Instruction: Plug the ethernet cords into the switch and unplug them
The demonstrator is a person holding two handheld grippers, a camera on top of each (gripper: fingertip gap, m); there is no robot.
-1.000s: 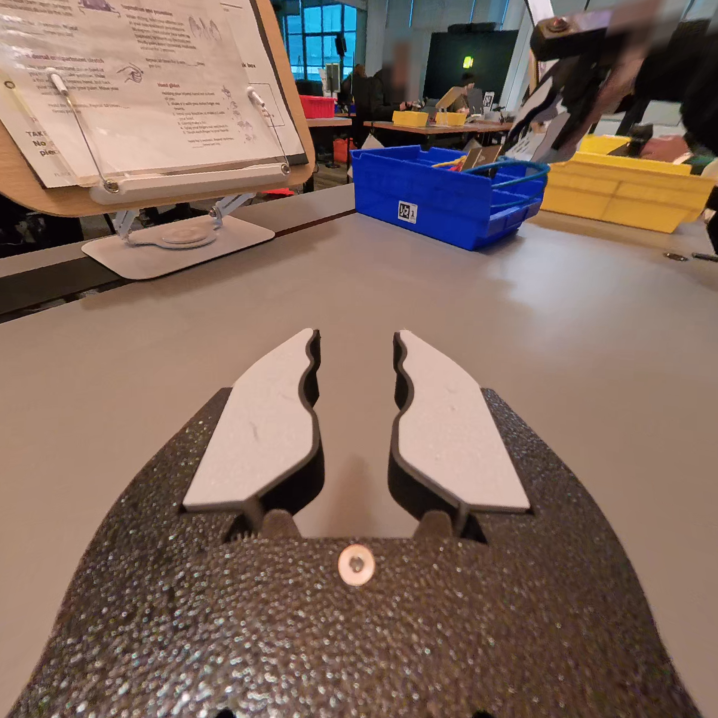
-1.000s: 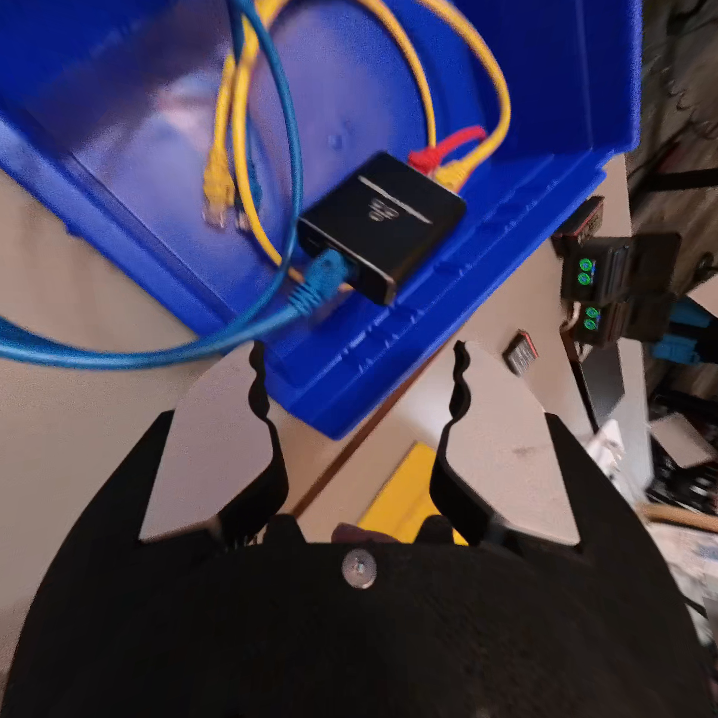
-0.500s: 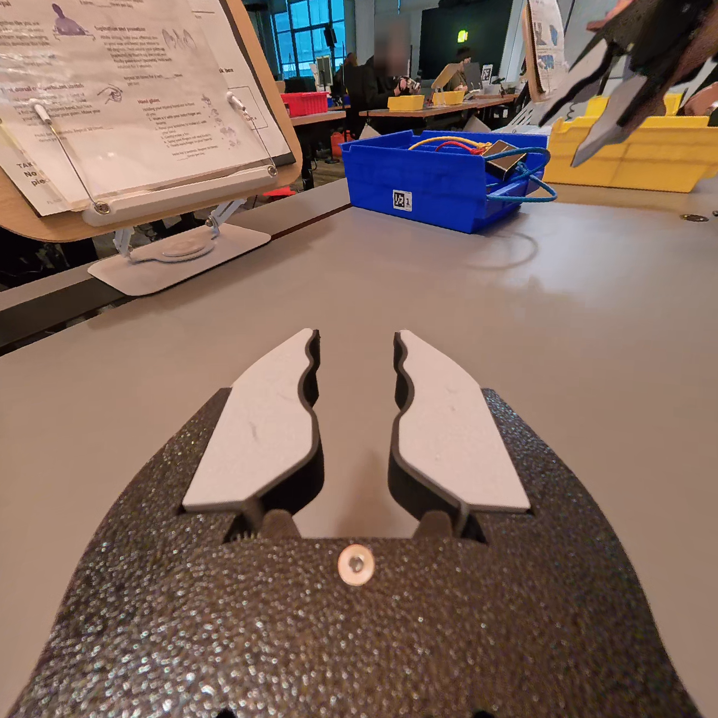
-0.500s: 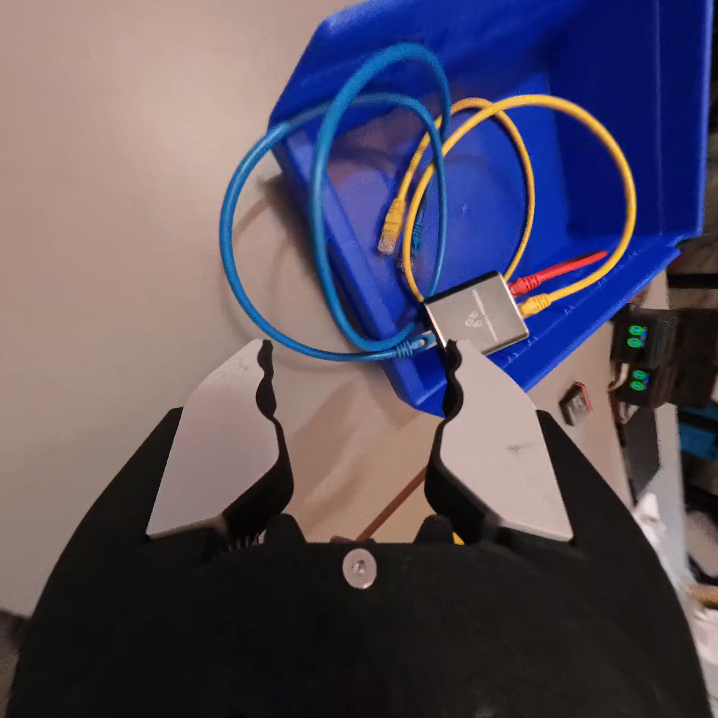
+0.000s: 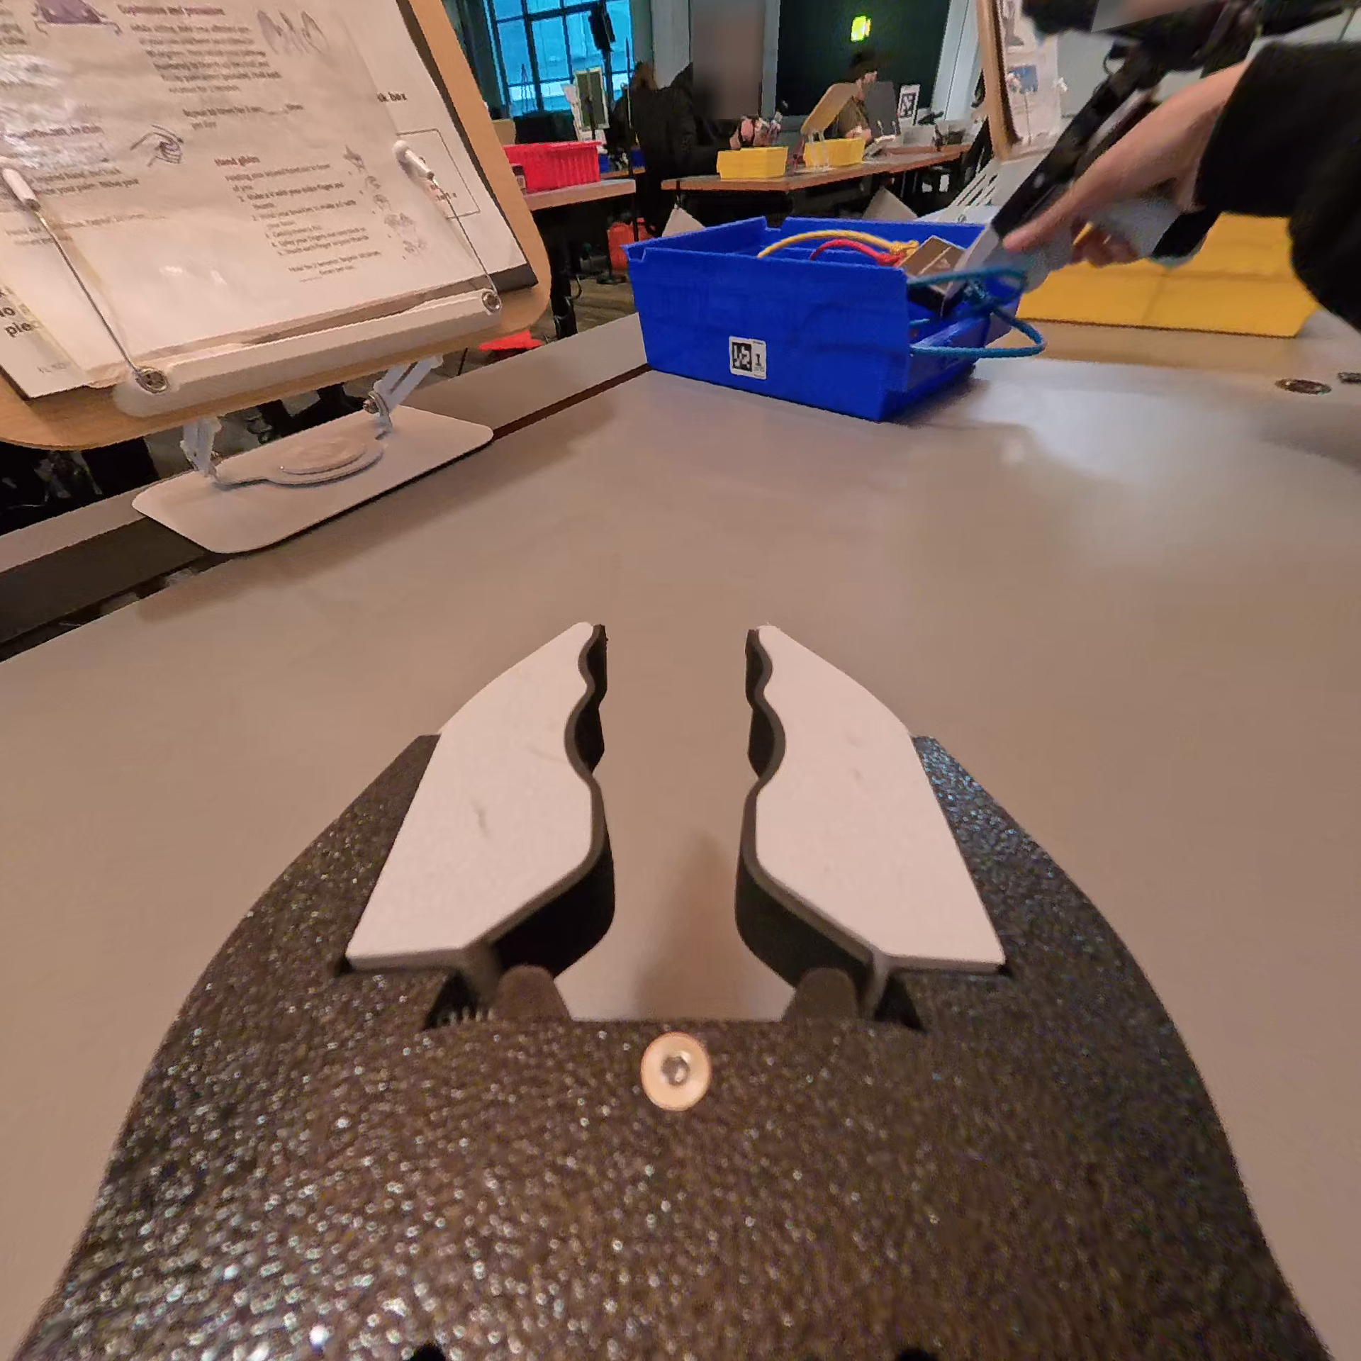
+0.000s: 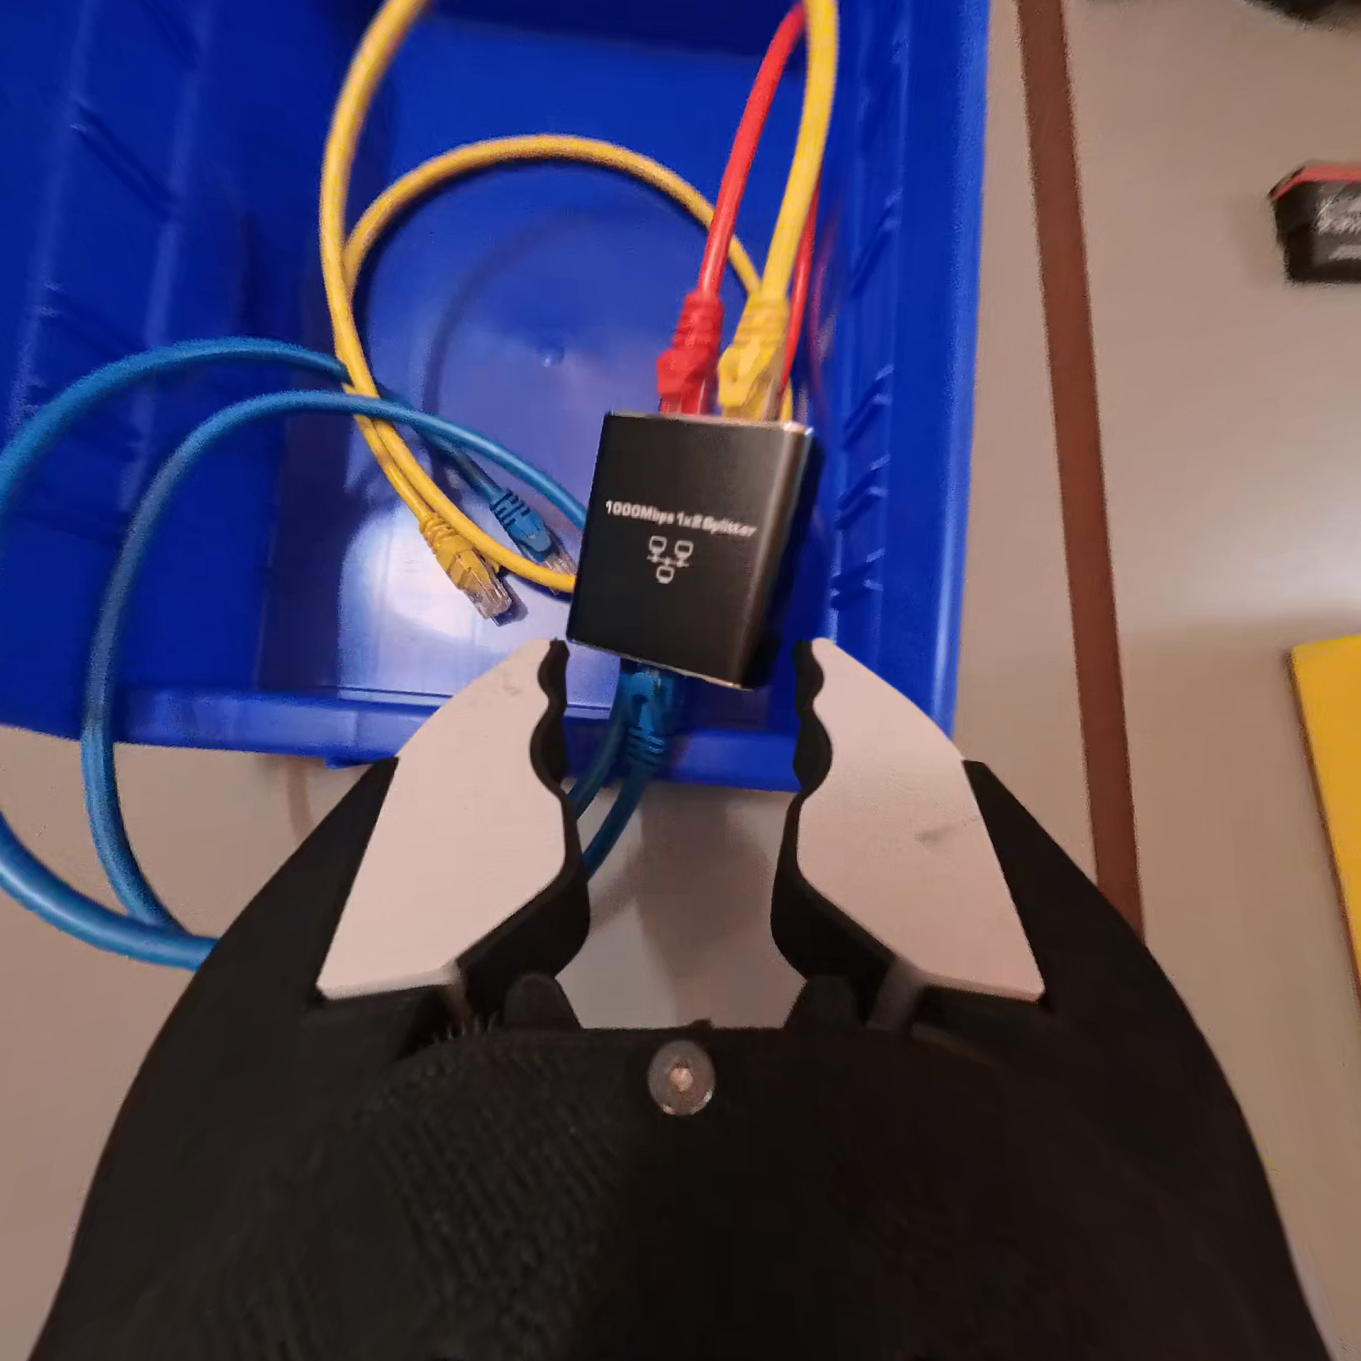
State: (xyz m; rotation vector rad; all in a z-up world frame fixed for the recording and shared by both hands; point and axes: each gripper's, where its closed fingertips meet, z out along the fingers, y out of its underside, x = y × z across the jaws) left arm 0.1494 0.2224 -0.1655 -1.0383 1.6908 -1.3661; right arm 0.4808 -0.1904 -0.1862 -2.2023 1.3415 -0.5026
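A black switch box (image 6: 692,552) rests in the blue bin (image 6: 184,221) against its near right corner. A red cord (image 6: 692,346) and a yellow cord (image 6: 758,346) are plugged into its far side, and a blue cord (image 6: 648,707) into its near side. The blue cord loops out over the bin's rim onto the table. Loose yellow (image 6: 471,571) and blue (image 6: 526,523) plugs lie on the bin floor. My right gripper (image 6: 677,652) is open, just short of the switch, with the blue plug between its fingers. My left gripper (image 5: 674,641) is open and empty over bare table. The bin (image 5: 773,317) is far ahead of it.
A document stand (image 5: 243,221) with a page stands at the left of the table. A yellow bin (image 5: 1178,287) sits behind the blue one. A small dark device (image 6: 1322,228) and a yellow edge (image 6: 1333,773) lie right of the bin. A hand (image 5: 1127,169) holds the right gripper.
My right gripper has swung down and closer to the bin, now lined up with the switch's near end and the blue plug. The left gripper has stayed in place.
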